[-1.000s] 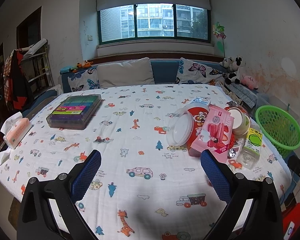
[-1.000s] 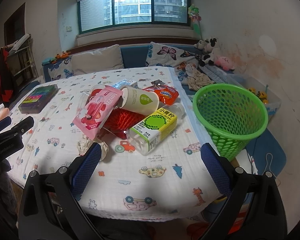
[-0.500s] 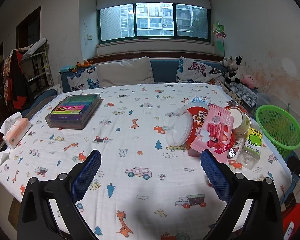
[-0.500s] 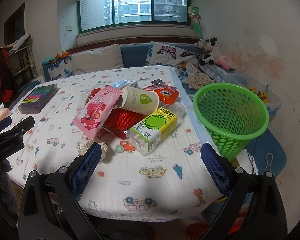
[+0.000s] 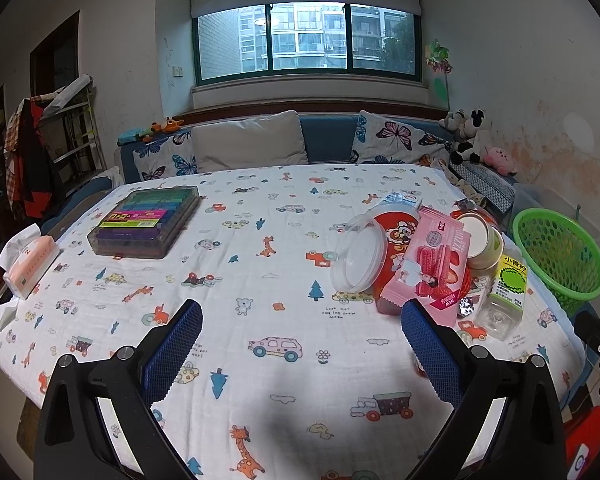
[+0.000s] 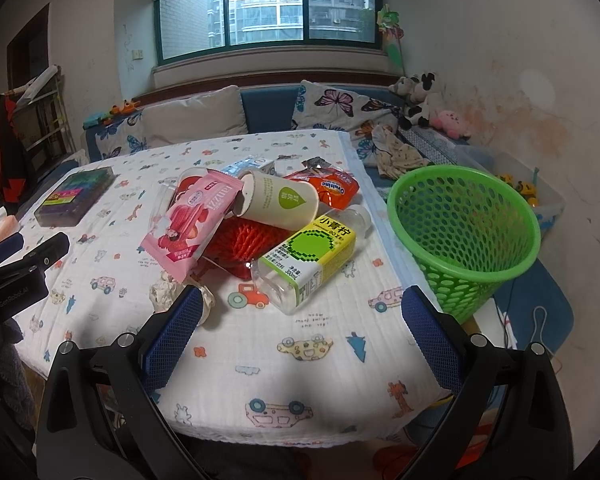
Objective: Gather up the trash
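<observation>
A pile of trash lies on the table's right side: a pink wafer packet (image 6: 192,224), a paper cup (image 6: 278,200) on its side, a clear bottle with a yellow-green label (image 6: 310,256), red mesh (image 6: 244,244), an orange Ovaltine packet (image 6: 334,188) and crumpled paper (image 6: 164,294). The left wrist view shows the packet (image 5: 432,266), the bottle (image 5: 506,292) and a clear round tub (image 5: 358,258). A green mesh basket (image 6: 466,236) stands right of the table. My right gripper (image 6: 300,334) is open and empty, in front of the pile. My left gripper (image 5: 300,344) is open and empty over the table's near middle.
A clear box of coloured items (image 5: 148,222) and a pink tissue pack (image 5: 30,266) lie at the table's left. A sofa with butterfly cushions (image 5: 396,140) and plush toys (image 5: 470,138) runs behind the table. The left gripper's body shows at the right view's left edge (image 6: 16,276).
Both views have barely shifted; the grippers stay open and nothing on the table has moved.
</observation>
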